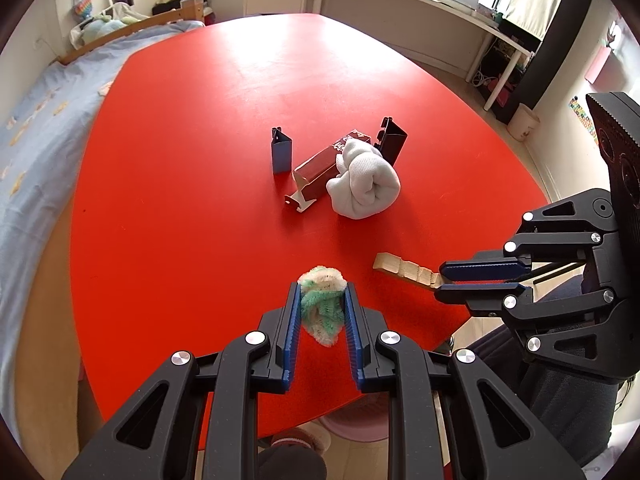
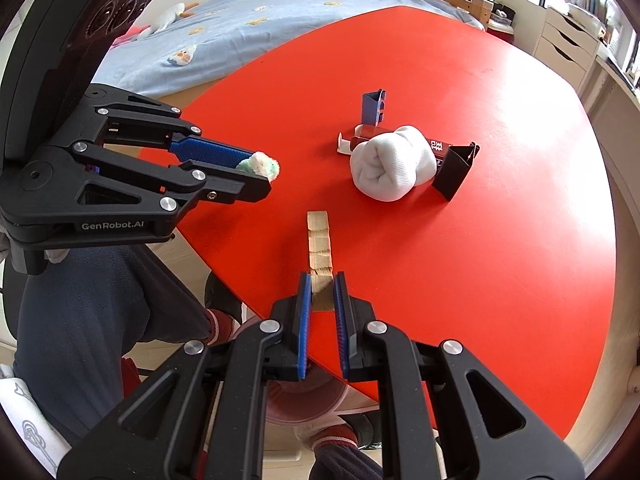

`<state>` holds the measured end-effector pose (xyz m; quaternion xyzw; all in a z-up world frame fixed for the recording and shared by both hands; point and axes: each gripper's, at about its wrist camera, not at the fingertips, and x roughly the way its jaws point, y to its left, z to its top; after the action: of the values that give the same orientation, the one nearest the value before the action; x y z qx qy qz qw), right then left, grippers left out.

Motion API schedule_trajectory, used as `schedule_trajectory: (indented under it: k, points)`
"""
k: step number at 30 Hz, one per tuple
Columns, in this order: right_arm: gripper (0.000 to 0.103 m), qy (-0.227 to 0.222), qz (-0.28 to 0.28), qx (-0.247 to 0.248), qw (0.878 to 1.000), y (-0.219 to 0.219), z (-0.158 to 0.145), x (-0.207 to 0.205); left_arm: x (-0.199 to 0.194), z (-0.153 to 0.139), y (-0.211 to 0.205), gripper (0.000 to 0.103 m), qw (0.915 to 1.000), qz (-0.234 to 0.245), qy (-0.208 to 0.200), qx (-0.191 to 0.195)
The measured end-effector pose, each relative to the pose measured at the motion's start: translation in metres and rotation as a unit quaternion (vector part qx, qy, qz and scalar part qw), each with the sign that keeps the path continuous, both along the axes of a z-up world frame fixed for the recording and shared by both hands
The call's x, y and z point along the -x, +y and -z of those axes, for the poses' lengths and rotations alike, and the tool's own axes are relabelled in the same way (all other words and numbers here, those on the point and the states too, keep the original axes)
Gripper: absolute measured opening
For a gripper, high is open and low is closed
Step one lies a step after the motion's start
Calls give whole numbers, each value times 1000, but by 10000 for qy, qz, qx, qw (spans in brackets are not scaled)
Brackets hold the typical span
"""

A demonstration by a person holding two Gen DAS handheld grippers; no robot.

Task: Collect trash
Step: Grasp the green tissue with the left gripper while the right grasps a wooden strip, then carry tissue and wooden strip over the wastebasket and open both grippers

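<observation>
While clamped: fluff (image 1: 322, 304) between left tongs (image 1: 322, 294).

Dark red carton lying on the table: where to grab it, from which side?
Grip the red carton across its narrow width at the open-flap end, probably from above on the near-left. It lies flat, and the rolled white sock covers its far end, with the black clip piece behind.

My white sock roll (image 1: 363, 183) hides the red carton's (image 1: 320, 168) far end; its print looks unreadable, perhaps blurred.
</observation>
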<state>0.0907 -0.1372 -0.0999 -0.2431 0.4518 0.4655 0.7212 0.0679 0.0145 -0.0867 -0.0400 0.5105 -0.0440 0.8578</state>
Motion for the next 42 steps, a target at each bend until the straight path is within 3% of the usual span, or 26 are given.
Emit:
schedule_trajectory:
  k: [11,25,42]
  points:
    - [11,10,430,-268,9987,-23,-28,9,31,-31,-16,20,9993,58,-360,6]
    - [11,-188,701,-658,9952,-68,-66,51,76,-55,-38,20,9974,116,-707,-12]
    - [11,-10,888,-645,9940,-98,-58,87,112,-43,-52,20,9982,230,-533,179]
